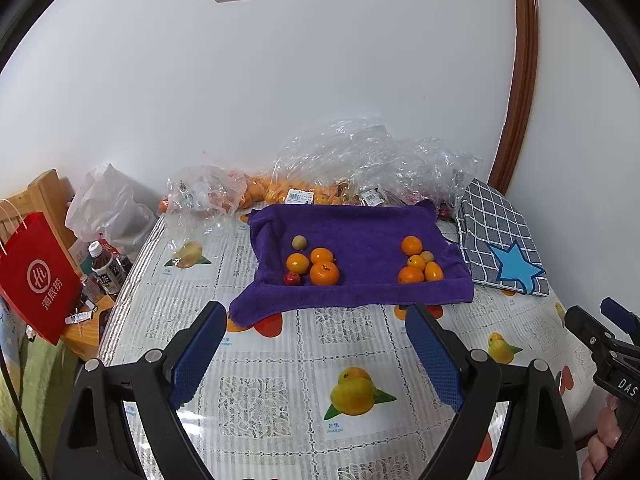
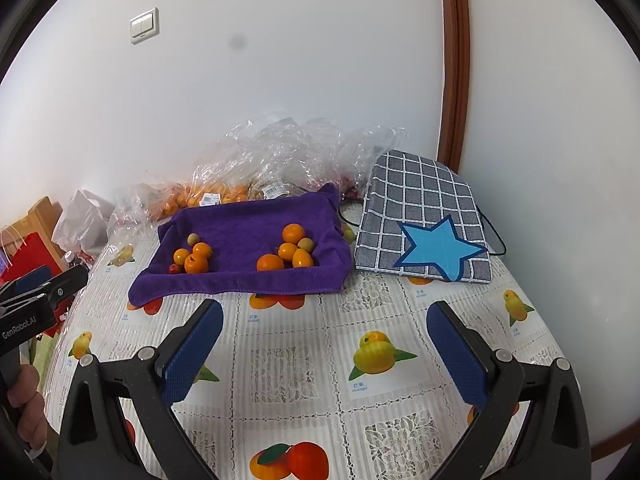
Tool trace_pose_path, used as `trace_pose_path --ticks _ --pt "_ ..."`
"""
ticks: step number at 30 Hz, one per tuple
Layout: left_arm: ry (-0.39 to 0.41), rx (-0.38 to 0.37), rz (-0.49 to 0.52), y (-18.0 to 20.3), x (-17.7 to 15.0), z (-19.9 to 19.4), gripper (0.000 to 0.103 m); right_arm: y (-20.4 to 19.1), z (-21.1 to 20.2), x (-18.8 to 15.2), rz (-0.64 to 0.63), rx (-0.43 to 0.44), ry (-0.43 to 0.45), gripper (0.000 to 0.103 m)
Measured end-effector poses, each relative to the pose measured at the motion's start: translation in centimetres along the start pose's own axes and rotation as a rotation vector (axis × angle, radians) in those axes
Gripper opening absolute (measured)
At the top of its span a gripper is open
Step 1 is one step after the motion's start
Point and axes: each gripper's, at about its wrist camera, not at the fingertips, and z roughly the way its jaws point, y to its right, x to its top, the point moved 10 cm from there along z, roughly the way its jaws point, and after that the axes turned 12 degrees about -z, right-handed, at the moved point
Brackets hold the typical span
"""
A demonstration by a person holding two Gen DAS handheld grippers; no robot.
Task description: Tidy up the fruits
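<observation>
so both claws are spread wide and holding nothing, left claw point(image 1: 316, 344) and right claw point(image 2: 324, 340) hanging over the table point(image 2: 296, 380) short of the purple towel point(image 2: 248, 220). fruit sits on it in two piles, left pile point(image 2: 192, 258) and right pile point(image 2: 288, 252), mixed oranges plus small ones. whichever piece gets grabbed, i'd come straight down and squeeze gently, round fruit rolls.
</observation>
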Motion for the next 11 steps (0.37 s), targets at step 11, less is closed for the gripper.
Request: trace_pose_path --ticks 11 --pt "0.007 0.003 0.001 -0.07 0.01 -0.07 0.091 -0.05 -0.02 -0.05 -0.003 -0.002 0.002 0.100"
